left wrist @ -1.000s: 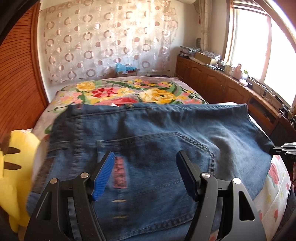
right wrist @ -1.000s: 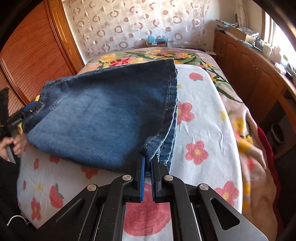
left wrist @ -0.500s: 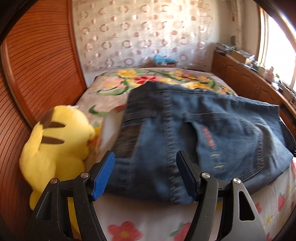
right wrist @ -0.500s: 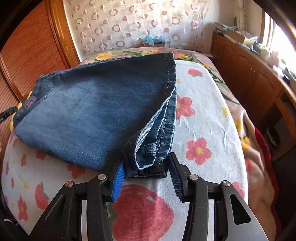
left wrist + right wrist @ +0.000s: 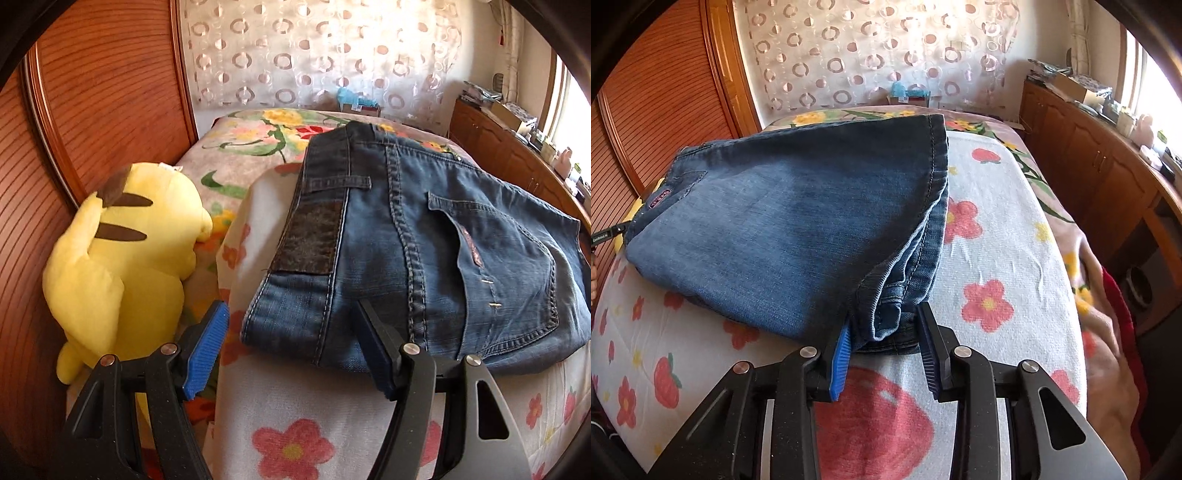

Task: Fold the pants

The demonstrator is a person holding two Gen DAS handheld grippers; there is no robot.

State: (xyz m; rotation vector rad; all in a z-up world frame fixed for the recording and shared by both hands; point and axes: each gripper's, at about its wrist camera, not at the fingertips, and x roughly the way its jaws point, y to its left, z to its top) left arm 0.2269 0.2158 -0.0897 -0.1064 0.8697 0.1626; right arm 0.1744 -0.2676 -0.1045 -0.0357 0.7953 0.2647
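Though folded jeans [image 5: 436, 254] lay flat on bed [image 5: 997, 229], denim looked heavy, stiff; grip stacked hems or waistband. Left claw [image 5: 291, 350] gaped, empty; right claw [image 5: 884, 350] parted, astride hems, gripping nothing.

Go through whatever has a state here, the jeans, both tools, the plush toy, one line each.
jeans: folded into a stack, lying flat on the flowered sheet.
left tool: open, at the waistband corner, gripping nothing.
right tool: open, fingers either side of the hem stack.
yellow plush toy: upright beside the sheet, against the wooden panel.
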